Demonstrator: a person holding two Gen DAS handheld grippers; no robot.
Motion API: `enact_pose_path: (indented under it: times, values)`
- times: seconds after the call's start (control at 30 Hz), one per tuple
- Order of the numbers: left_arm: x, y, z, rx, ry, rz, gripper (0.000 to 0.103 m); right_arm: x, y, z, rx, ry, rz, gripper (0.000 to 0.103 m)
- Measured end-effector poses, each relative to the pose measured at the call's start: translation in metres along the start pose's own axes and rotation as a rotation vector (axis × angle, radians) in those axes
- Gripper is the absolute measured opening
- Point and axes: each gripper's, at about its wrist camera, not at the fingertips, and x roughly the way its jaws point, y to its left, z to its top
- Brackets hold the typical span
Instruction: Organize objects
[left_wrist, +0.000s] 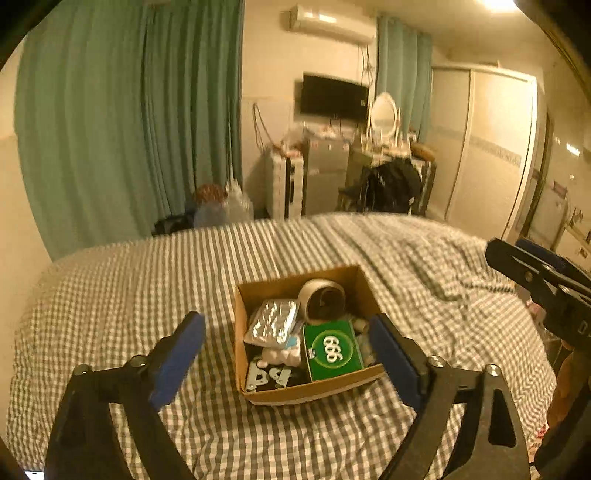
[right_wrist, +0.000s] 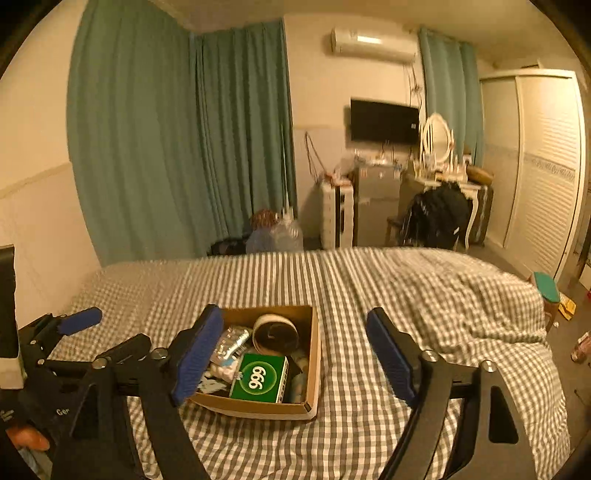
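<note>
green box (right_wrist: 259, 377): "999" in white, inside a ring
left gripper body (right_wrist: 62, 410): "Ger", rest cut off

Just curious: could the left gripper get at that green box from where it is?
Probably yes. The left gripper is open, nothing lies on the green box, and the cardboard box is open-topped.

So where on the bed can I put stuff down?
The checked bedcover is bare all around the cardboard box: left, behind, and the rumpled right side. The box itself is crammed: green packet, foil pack, round speaker.
</note>
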Motion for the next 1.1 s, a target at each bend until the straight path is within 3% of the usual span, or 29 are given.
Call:
enact_pose_path:
  times: [0.1,0.3,0.4,0.57,0.7,0.77,1.1]
  values:
    - [-0.030,-0.001,0.003,-0.031,-0.063,0.009,0.103,-0.035,0.001,0.001,-0.020,-0.052,-0.023,0.089]
    - [-0.073,-0.006,-0.012,-0.056,-0.159,0.025,0.103,-0.084,-0.006,-0.009,-0.040,-0.143,-0.099,0.103]
    - [-0.082,-0.007,-0.027,-0.071,-0.214,0.066,0.103,-0.091,-0.012,-0.021,-0.024,-0.164,-0.097,0.103]
    - [-0.072,-0.008,-0.053,-0.119,-0.233,0.071,0.103,-0.064,-0.019,-0.051,-0.060,-0.128,-0.095,0.103]
    - [-0.048,-0.021,-0.072,-0.068,-0.222,0.083,0.103,-0.034,-0.029,-0.085,-0.072,-0.124,-0.097,0.103]
    - [-0.037,-0.026,-0.081,-0.049,-0.204,0.087,0.103,-0.020,-0.035,-0.097,-0.048,-0.109,-0.052,0.103]
    - [-0.011,-0.031,-0.102,-0.074,-0.185,0.141,0.103,0.001,-0.048,-0.109,-0.037,-0.086,-0.046,0.103]
